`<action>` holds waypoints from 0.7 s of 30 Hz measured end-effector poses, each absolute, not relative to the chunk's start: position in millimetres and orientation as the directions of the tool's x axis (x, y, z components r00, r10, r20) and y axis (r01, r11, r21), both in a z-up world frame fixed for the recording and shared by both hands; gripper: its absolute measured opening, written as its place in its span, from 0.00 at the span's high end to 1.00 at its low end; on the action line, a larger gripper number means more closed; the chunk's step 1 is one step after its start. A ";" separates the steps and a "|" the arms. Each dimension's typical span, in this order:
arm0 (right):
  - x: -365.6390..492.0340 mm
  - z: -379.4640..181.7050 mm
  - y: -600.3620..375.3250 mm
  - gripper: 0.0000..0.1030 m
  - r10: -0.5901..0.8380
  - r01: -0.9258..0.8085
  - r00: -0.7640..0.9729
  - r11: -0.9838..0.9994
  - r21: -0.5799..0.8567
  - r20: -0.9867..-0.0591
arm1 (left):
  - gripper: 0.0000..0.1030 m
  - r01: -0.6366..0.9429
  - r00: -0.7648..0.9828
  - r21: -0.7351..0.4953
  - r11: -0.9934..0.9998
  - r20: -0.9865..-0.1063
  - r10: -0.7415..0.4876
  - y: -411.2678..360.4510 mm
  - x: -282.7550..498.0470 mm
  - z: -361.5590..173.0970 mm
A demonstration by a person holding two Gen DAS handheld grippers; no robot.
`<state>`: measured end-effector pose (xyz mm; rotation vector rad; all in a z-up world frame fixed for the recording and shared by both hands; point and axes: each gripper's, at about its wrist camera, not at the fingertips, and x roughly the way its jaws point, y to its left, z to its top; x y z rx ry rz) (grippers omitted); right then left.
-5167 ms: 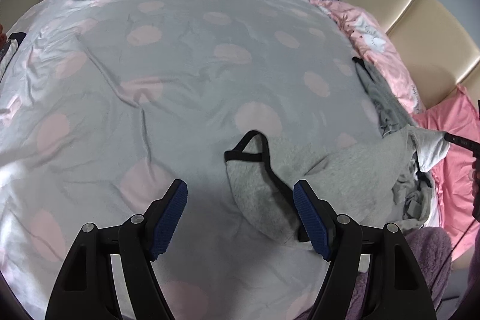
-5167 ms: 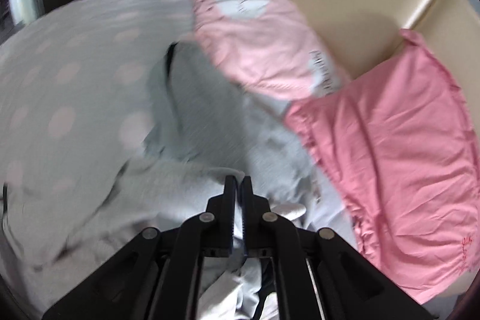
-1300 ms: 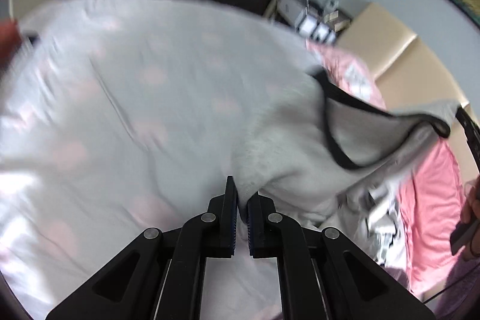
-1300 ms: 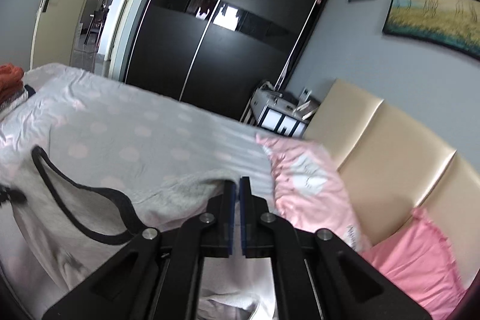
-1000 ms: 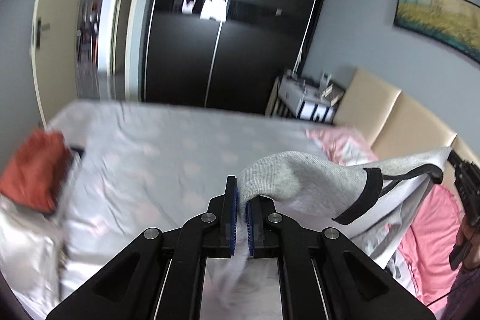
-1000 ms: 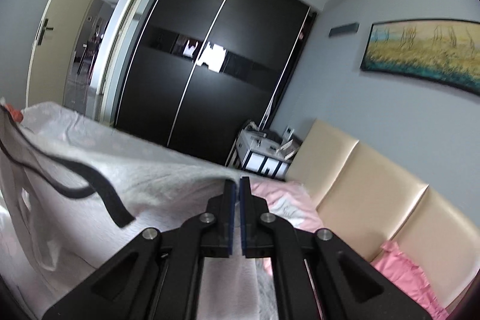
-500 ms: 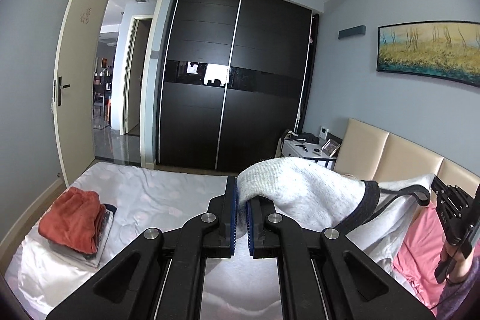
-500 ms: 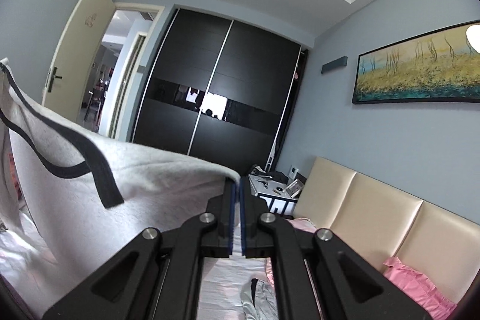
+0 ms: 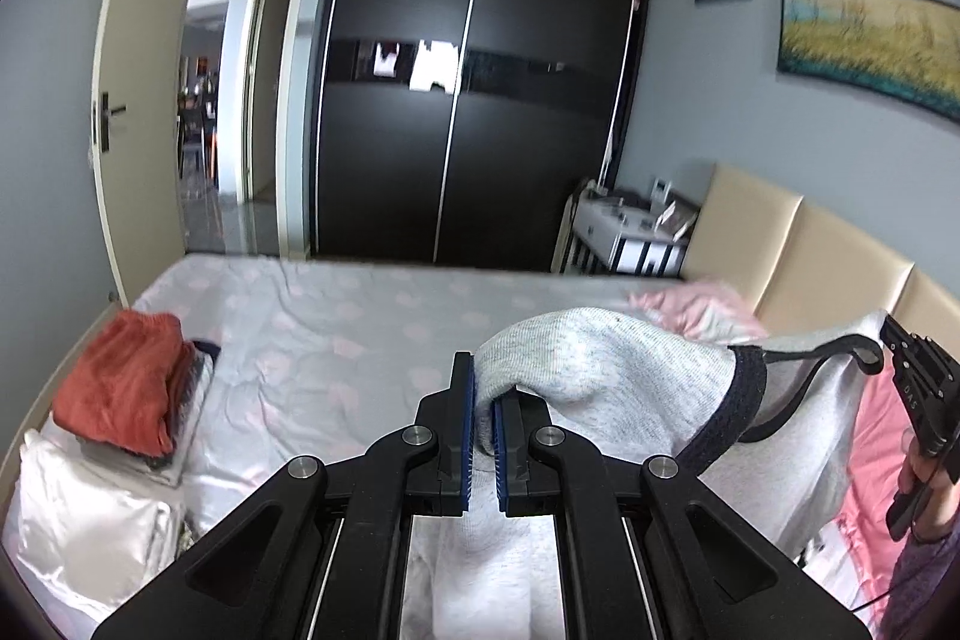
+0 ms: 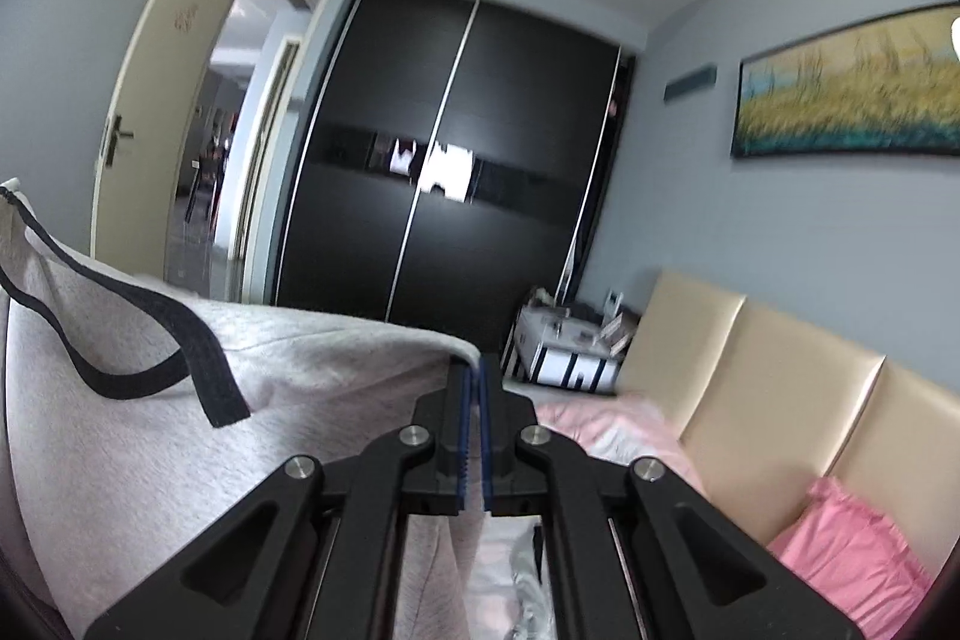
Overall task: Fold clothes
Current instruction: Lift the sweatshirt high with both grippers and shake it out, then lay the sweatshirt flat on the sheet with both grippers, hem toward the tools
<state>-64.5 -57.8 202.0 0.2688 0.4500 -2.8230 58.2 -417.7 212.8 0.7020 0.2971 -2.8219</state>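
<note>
A light grey knit garment (image 9: pixel 606 370) with black trim hangs in the air between my two grippers, above the bed. My left gripper (image 9: pixel 483 403) is shut on one top corner of it. My right gripper (image 10: pixel 476 394) is shut on the other corner; the garment (image 10: pixel 150 436) spreads to the left of it, a black strap (image 10: pixel 204 370) drooping. The right gripper also shows in the left wrist view (image 9: pixel 918 394), at the far right, held by a hand.
The bed (image 9: pixel 336 334) with a grey, pink-dotted sheet lies below. A stack of folded clothes topped by an orange piece (image 9: pixel 120 388) sits at its left edge. Pink pillows (image 10: pixel 852 550) lie by the beige headboard (image 10: pixel 750 370). A black wardrobe (image 9: pixel 468 100) stands behind.
Both grippers stay shut on the garment and hold it aloft. Both views have tilted slightly downward, so more of the bed shows than half a second ago.
</note>
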 end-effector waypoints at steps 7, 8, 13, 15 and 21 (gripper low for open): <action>-163.6 113.0 -92.5 0.98 -0.187 0.318 -0.899 -0.901 -0.295 -0.396 | 0.95 0.307 -0.723 -0.119 -0.944 -0.674 -0.150 -442.9 -59.7 98.3; -181.0 97.4 -98.6 0.98 -0.178 0.322 -0.888 -0.898 -0.298 -0.424 | 0.95 0.316 -0.699 -0.105 -0.943 -0.697 -0.157 -446.6 -79.9 80.8; -267.9 19.8 -129.3 0.98 -0.128 0.348 -0.822 -0.885 -0.311 -0.554 | 0.95 0.337 -0.598 -0.048 -0.940 -0.782 -0.175 -463.4 -173.9 3.7; -302.7 -11.3 -141.6 0.98 -0.106 0.358 -0.791 -0.879 -0.315 -0.603 | 0.95 0.336 -0.548 -0.019 -0.942 -0.817 -0.179 -471.7 -213.4 -32.7; -357.1 -85.5 -150.6 0.98 -0.113 0.405 -0.688 -0.879 -0.251 -0.716 | 0.94 0.327 -0.426 -0.005 -0.945 -0.893 -0.143 -494.1 -280.1 -126.0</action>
